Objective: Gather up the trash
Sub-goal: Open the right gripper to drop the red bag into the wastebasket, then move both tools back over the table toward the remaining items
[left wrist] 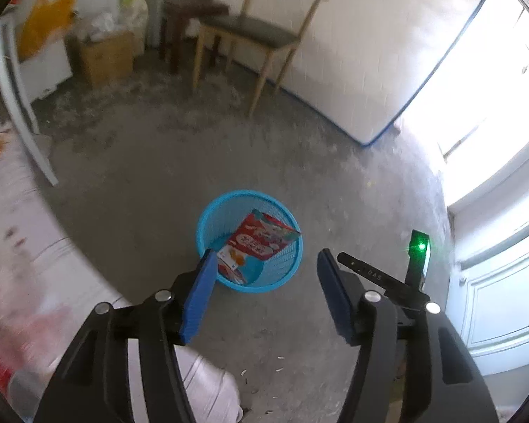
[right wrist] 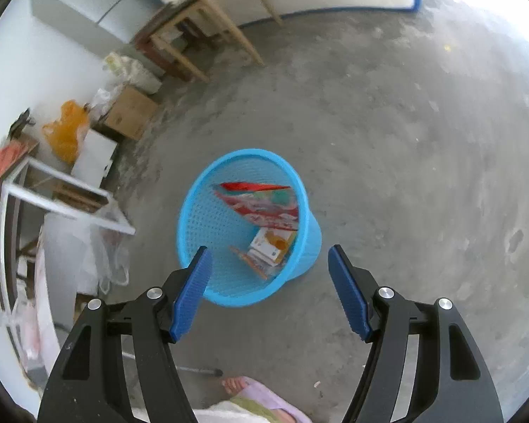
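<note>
My jaws gape empty on both grippers, left [left wrist: 266, 285] and right [right wrist: 269, 282]. Below them stands a blue mesh bin [right wrist: 208, 218] holding a red packet [right wrist: 264, 204] and small carton [right wrist: 268, 246].

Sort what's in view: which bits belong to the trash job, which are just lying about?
Job:
- blue basket on the floor
- red packet in it
- small white and orange carton in it
- left tongs, open, empty
- right tongs, open, empty

Lying about:
- wooden chair
- cardboard box
- orange bag
</note>
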The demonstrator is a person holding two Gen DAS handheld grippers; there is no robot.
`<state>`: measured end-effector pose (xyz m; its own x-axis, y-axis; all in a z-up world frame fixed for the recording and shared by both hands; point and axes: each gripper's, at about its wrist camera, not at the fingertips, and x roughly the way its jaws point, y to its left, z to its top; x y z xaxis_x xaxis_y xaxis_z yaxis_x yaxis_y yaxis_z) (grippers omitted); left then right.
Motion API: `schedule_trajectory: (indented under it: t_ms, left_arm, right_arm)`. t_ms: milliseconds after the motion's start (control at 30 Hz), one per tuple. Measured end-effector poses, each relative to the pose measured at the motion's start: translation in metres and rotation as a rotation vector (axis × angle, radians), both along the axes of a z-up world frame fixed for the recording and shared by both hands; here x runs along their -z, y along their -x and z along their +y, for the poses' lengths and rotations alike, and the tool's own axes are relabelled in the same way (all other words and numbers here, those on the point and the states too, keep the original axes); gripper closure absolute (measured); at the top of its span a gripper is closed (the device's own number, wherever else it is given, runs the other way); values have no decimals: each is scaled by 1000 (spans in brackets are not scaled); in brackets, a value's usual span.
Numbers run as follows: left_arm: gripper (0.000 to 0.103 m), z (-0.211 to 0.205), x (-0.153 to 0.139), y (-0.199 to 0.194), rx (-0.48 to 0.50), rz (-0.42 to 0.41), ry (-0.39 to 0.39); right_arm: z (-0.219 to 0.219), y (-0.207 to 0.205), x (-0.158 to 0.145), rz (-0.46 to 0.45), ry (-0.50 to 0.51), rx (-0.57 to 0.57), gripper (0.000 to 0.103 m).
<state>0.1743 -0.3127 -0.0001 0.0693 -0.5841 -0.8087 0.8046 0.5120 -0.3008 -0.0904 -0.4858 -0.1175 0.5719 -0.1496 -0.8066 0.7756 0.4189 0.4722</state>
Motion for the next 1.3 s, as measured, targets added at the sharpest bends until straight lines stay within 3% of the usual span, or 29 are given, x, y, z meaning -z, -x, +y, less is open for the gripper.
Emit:
schedule_trajectory:
  t_ms: [233,333,533,667,800,900,1000,1233,1300]
  left_arm:
    - [43,131,-51,10,-134,-108,122]
    - [41,197,-61,15,-238,-158,140]
    - [39,314,-55,30,-459,-199,128]
    - [38,368,-46,42,-580,-191,148]
    - [37,397,-35,50,-655,-181,171]
    - [37,404,-25,53,-683,-181,181]
    - [37,404,-18,58,-688,-185,188]
    - [37,403,-9,58,-661,-181,203]
    - [37,401,-9,60,-646,-198,198]
  right_arm:
    - [36,-14,-46,-40,86,-127,36]
    - [58,-25,-69,-82,124,-217,30]
    - [115,-51,-122,-149,231,-439,22]
    - [154,-78,-143,-191,248,-588,19]
    - [182,-108,-145,-233,182,-700,18]
    - [197,-133,-143,-266,63,-755,18]
    - [207,-158,-138,-267,-49,-758,18]
    - [213,-208,-126,-209,-137,-672,18]
    - [212,-221,-119,-173,-140,-654,22]
